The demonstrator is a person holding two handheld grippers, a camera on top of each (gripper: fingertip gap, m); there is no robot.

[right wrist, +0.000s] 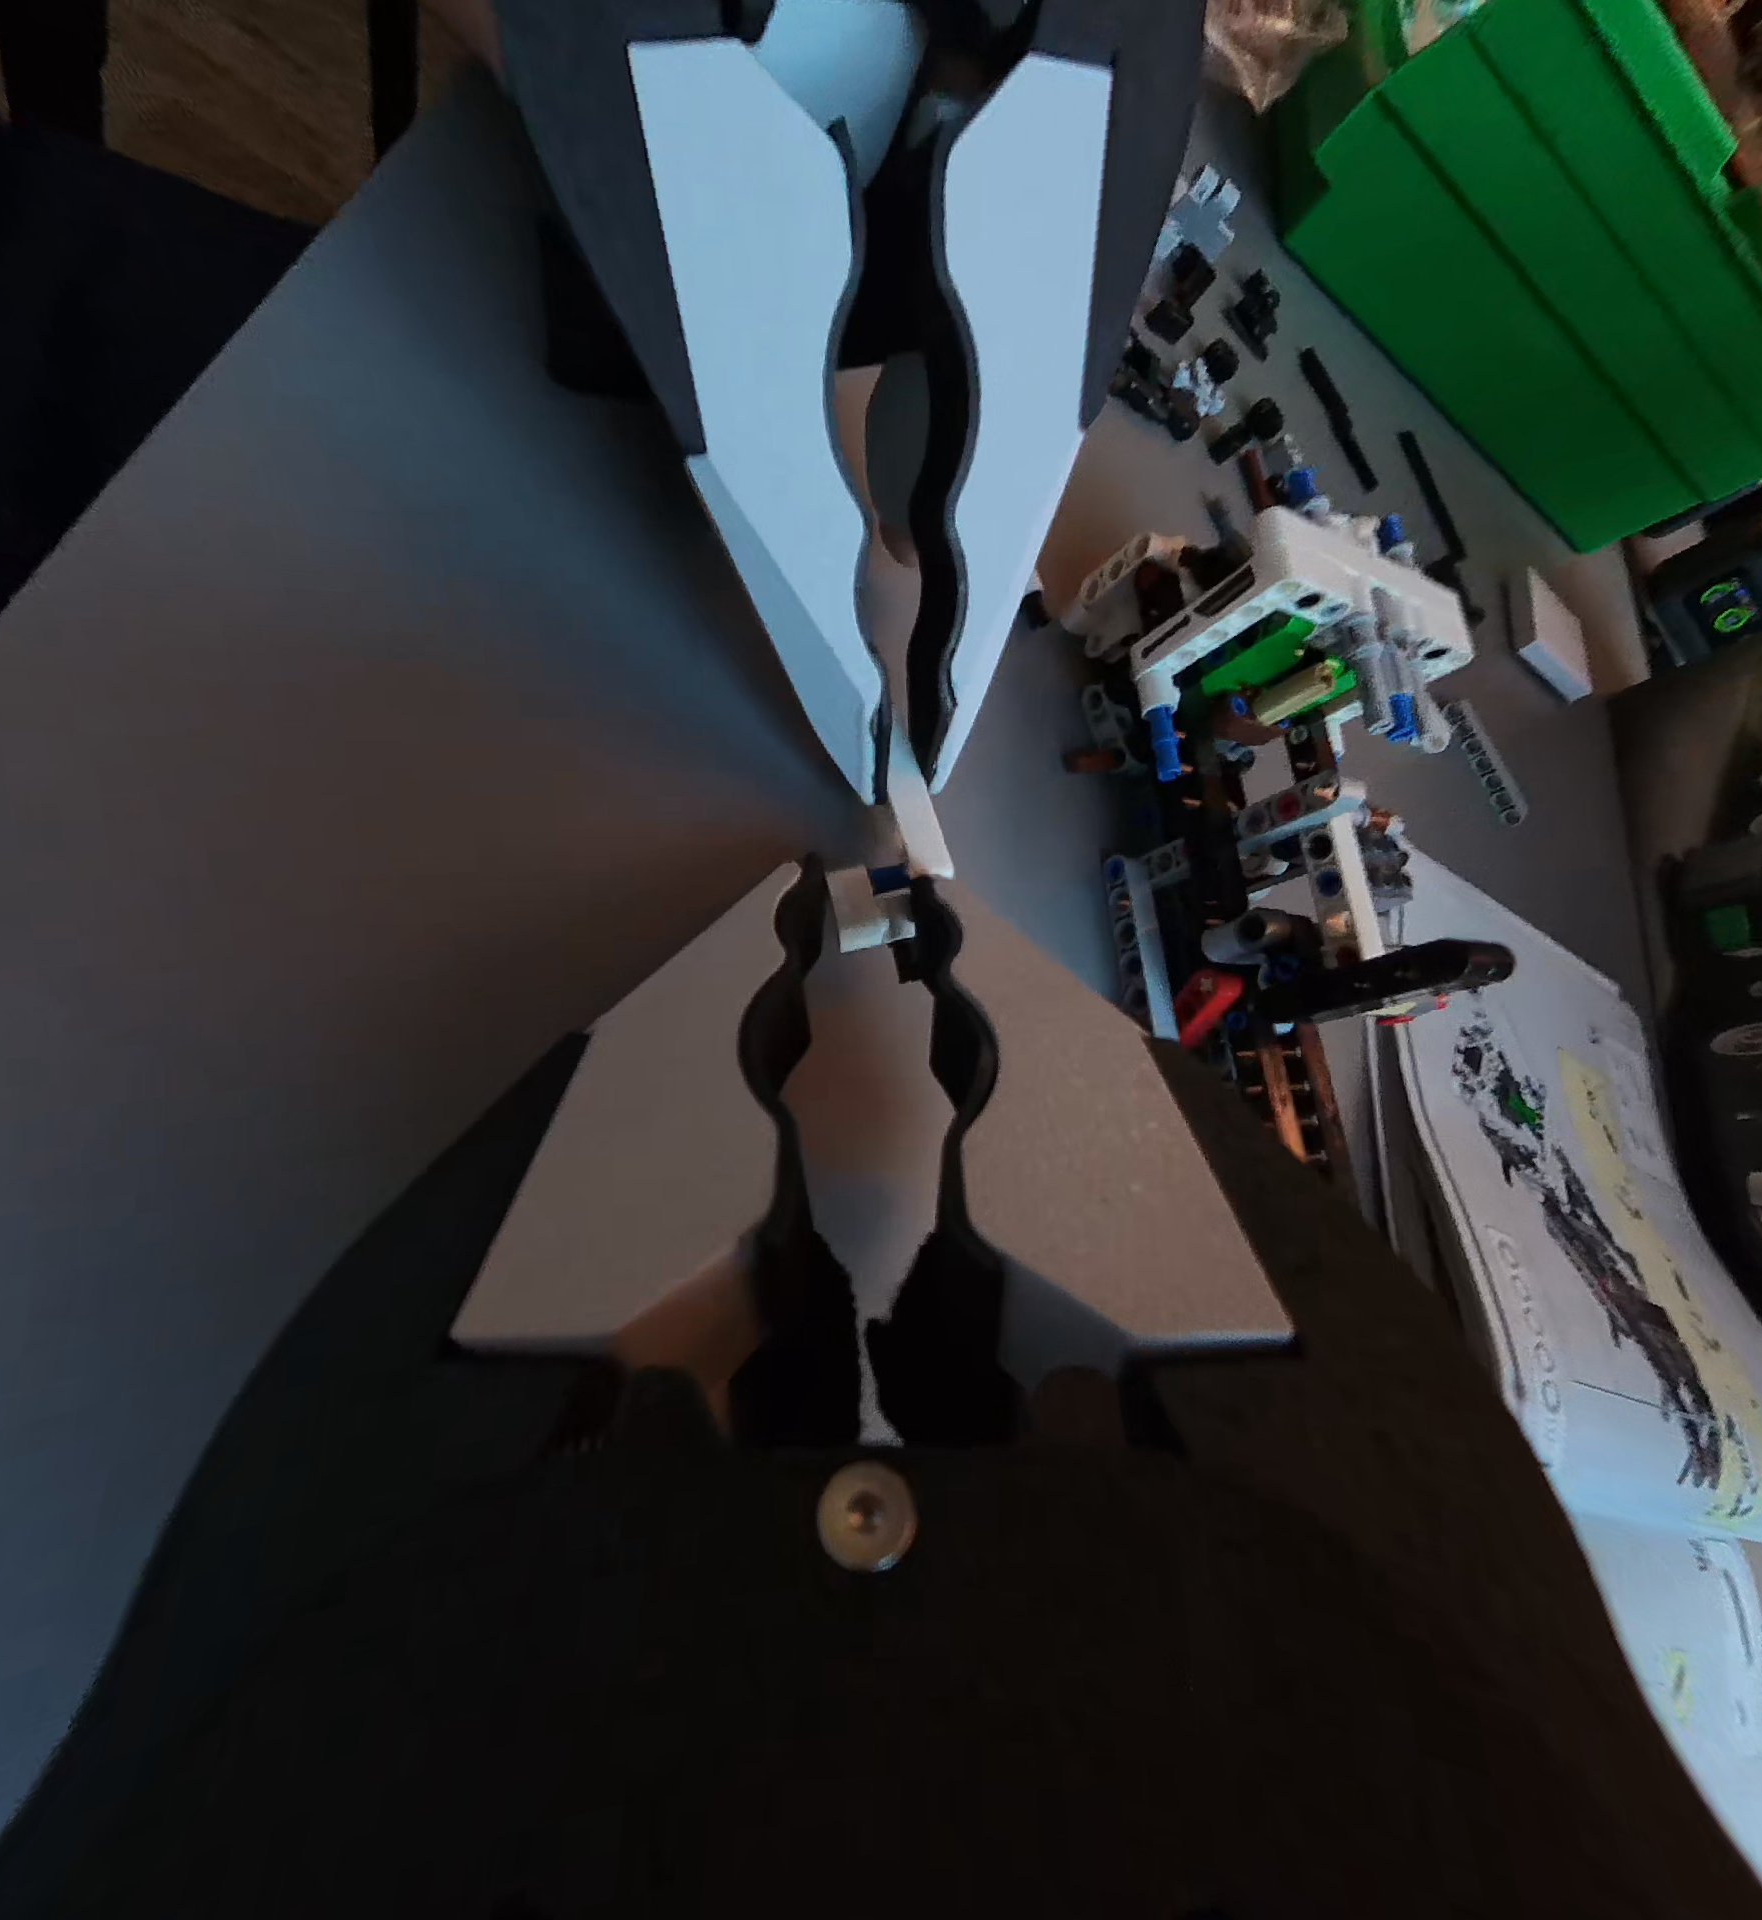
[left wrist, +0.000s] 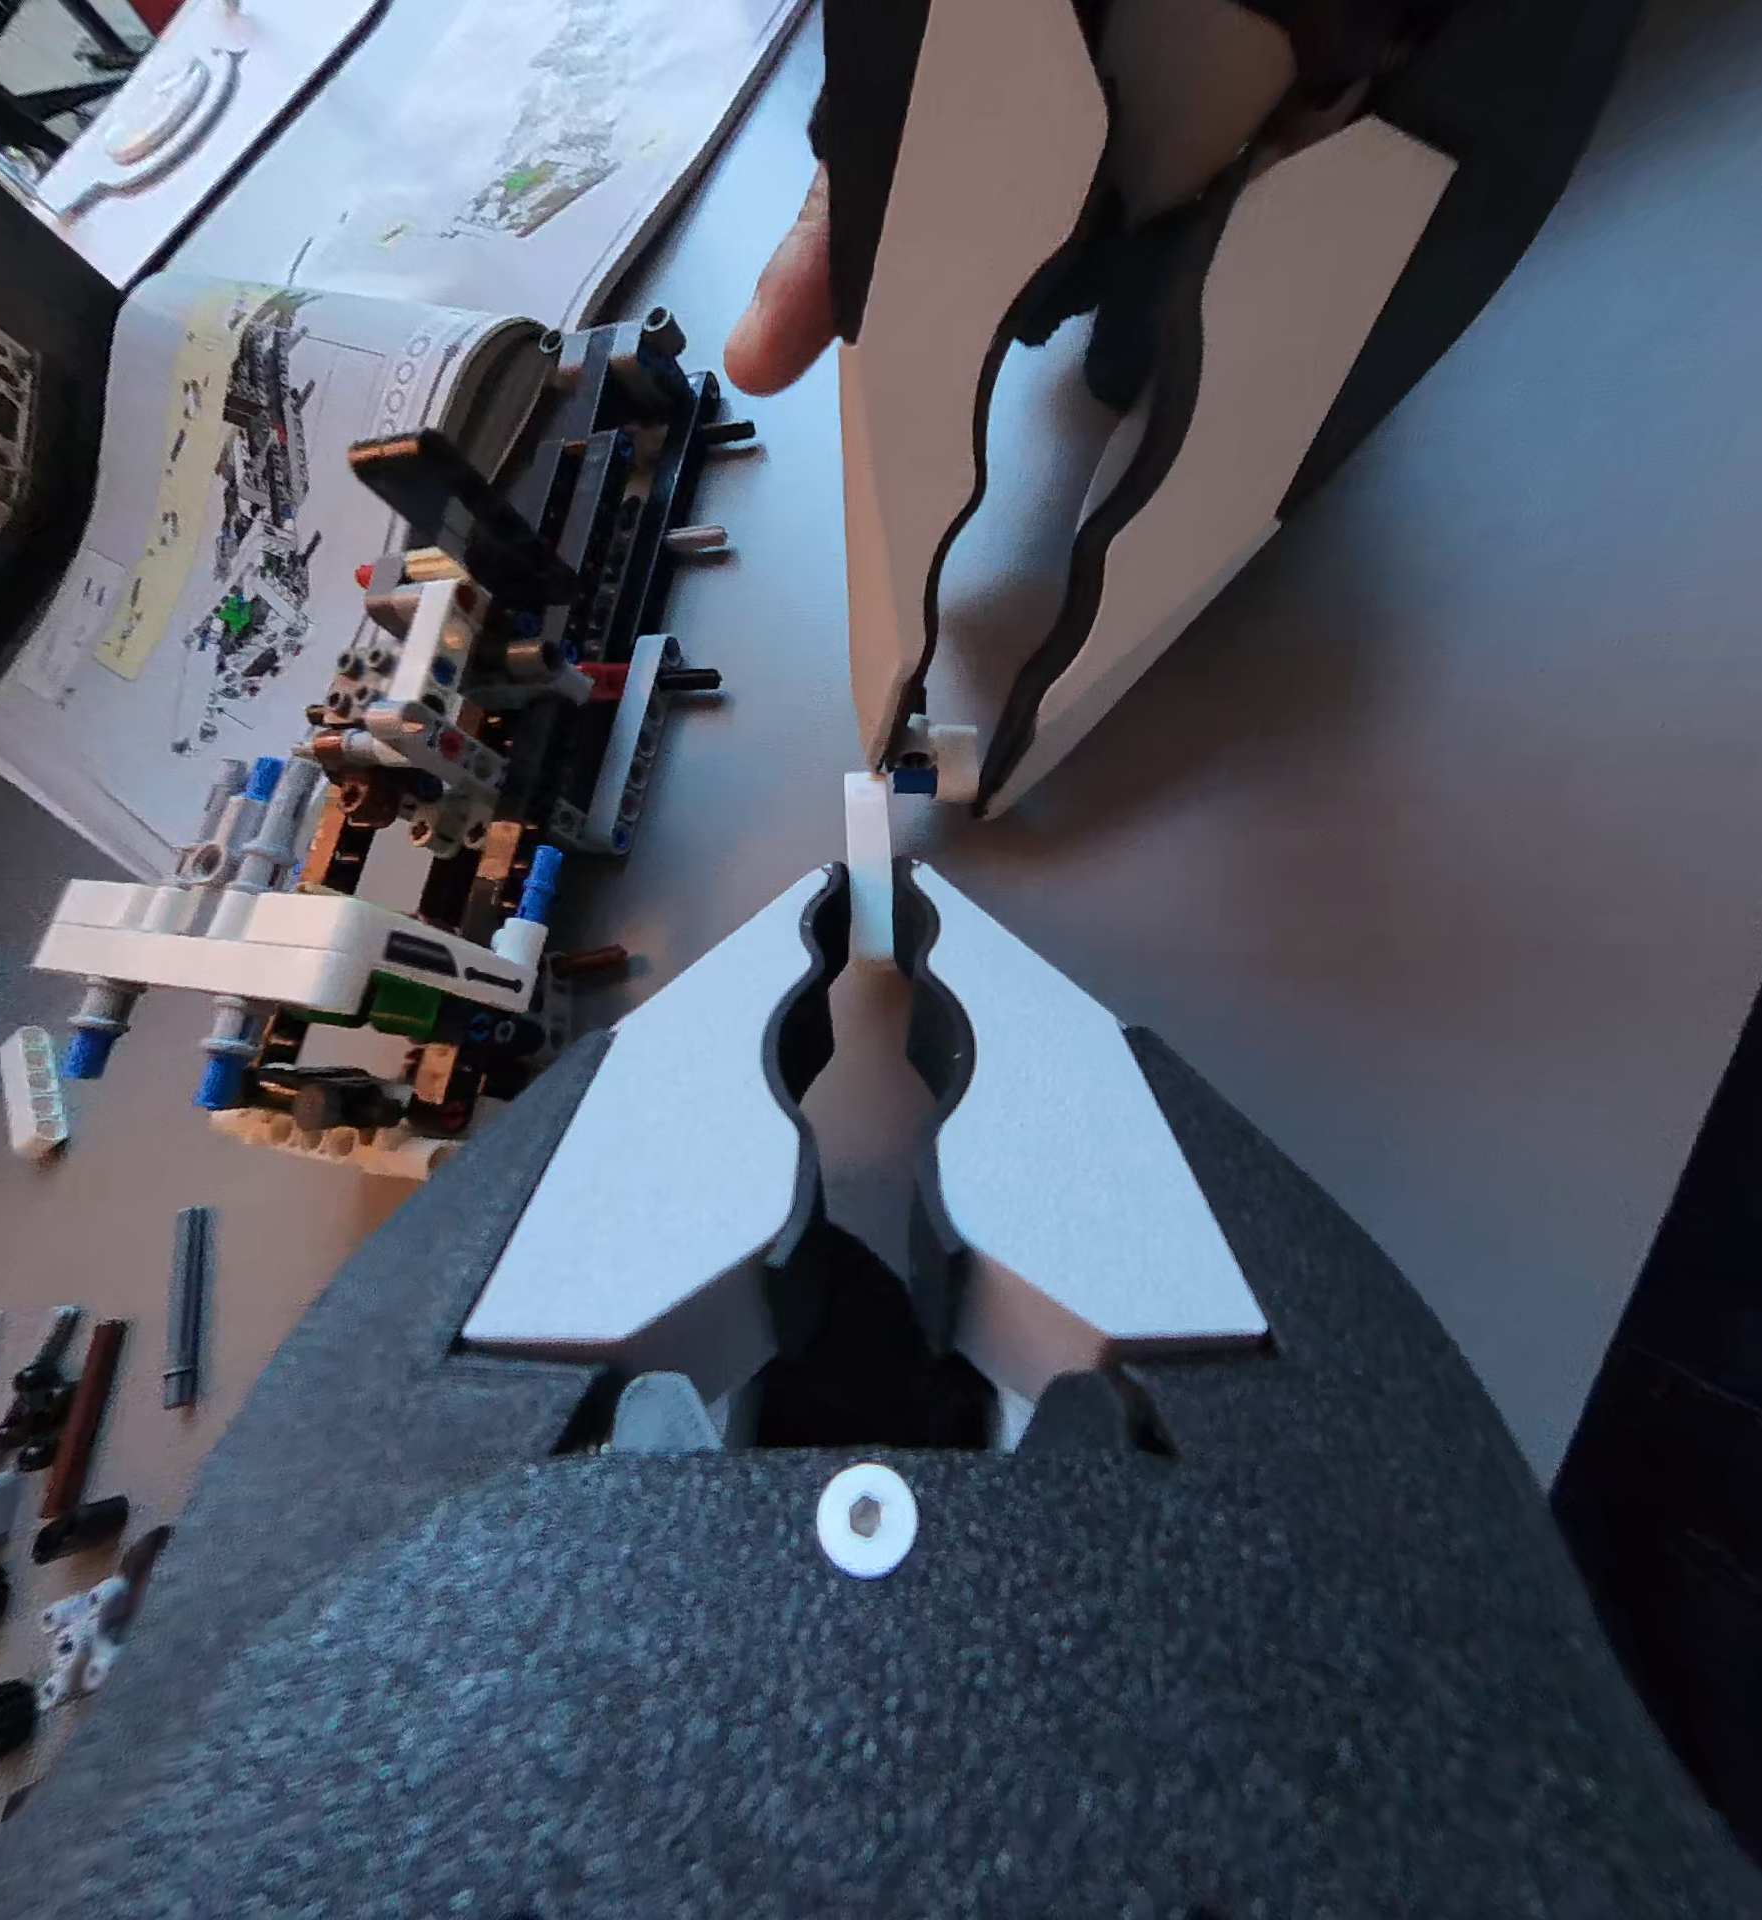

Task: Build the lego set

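Observation:
My left gripper [left wrist: 872,883] is shut on a white beam [left wrist: 869,883] that sticks out forward above the grey table [left wrist: 1428,831]. My right gripper [right wrist: 861,894] faces it tip to tip and is shut on a small white connector with a blue pin [right wrist: 872,902]. The blue pin end meets the far end of the white beam [right wrist: 921,826]. In the left wrist view the right gripper [left wrist: 934,769] comes down from the top, holding the connector [left wrist: 934,764]. The part-built black and white model [left wrist: 420,790] lies to the left; it shows at the right in the right wrist view [right wrist: 1272,748].
Open instruction booklets [left wrist: 233,499] lie behind the model. Loose small parts [left wrist: 46,1455] lie scattered at the left table edge. Green bins [right wrist: 1563,270] stand beyond the model in the right wrist view. A person's finger [left wrist: 783,312] shows by the right gripper.

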